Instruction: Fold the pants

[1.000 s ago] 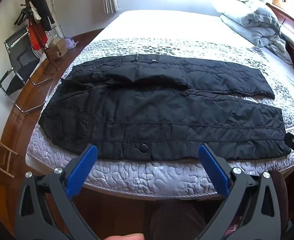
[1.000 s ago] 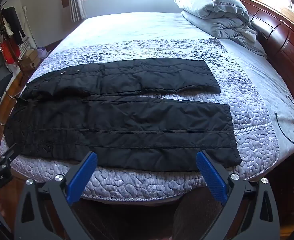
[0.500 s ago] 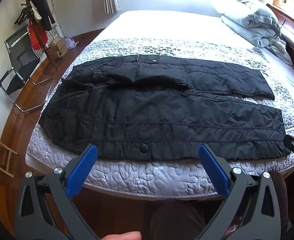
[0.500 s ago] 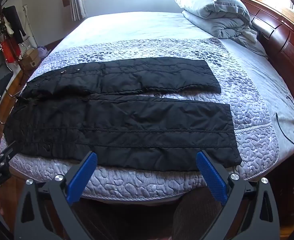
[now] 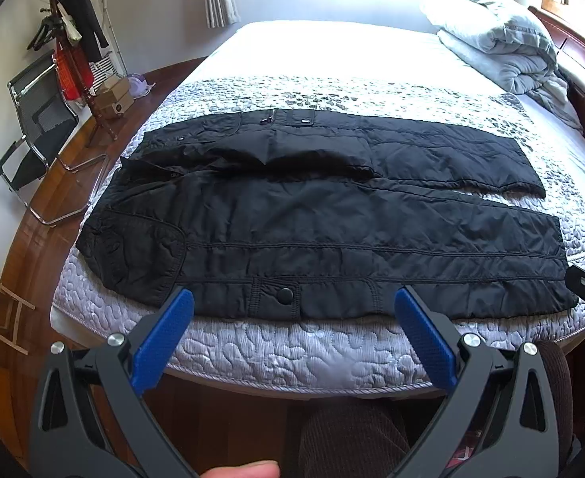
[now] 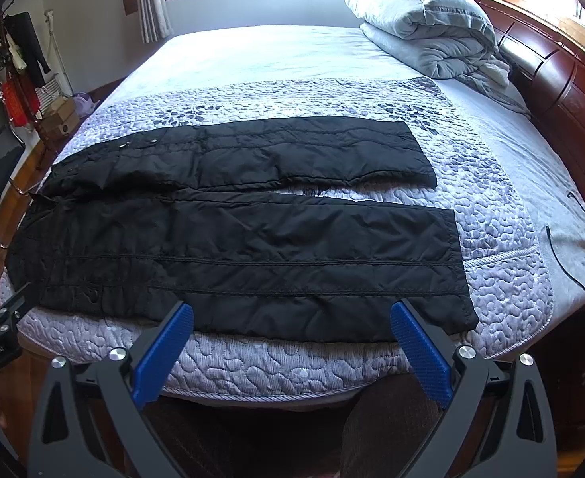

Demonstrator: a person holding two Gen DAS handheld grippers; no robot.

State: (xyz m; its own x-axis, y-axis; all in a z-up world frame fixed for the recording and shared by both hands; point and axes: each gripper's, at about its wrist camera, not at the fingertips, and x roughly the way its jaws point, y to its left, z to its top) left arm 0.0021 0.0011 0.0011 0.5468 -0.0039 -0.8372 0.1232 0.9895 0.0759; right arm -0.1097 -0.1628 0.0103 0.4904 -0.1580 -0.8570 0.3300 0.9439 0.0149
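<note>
Nearest the left wrist camera, the left gripper (image 5: 292, 306) hangs just off the near edge of the bed, its blue-padded jaws spread wide and holding nothing; a fingertip (image 5: 244, 471) shows at the very bottom of that view. The right gripper (image 6: 291, 310) sits likewise at the near bed edge, jaws wide and empty. Just beyond both pairs of jaws lie the black pants (image 5: 324, 215), spread flat across a quilted grey bedspread (image 5: 292, 350), waist to the left and leg hems to the right. The near leg runs along the near edge of the bed: in the left view its snap-button pocket (image 5: 284, 296) lies between the two pads, slightly farther in, while in the right view the hem corner (image 6: 458, 310) of the near leg lies just past the right-hand pad. No pad touches the cloth. The far leg (image 6: 292, 151) lies parallel behind the near one, with a narrow strip of bedspread showing between them toward the hems. Farther on, the bed turns to plain pale sheet; a folded grey duvet (image 6: 428, 36) rests at the far right by the dark red wooden headboard (image 6: 563, 91). At the far left stand a coat rack (image 5: 69, 40) and a folding chair (image 5: 37, 127) on the wooden floor.
</note>
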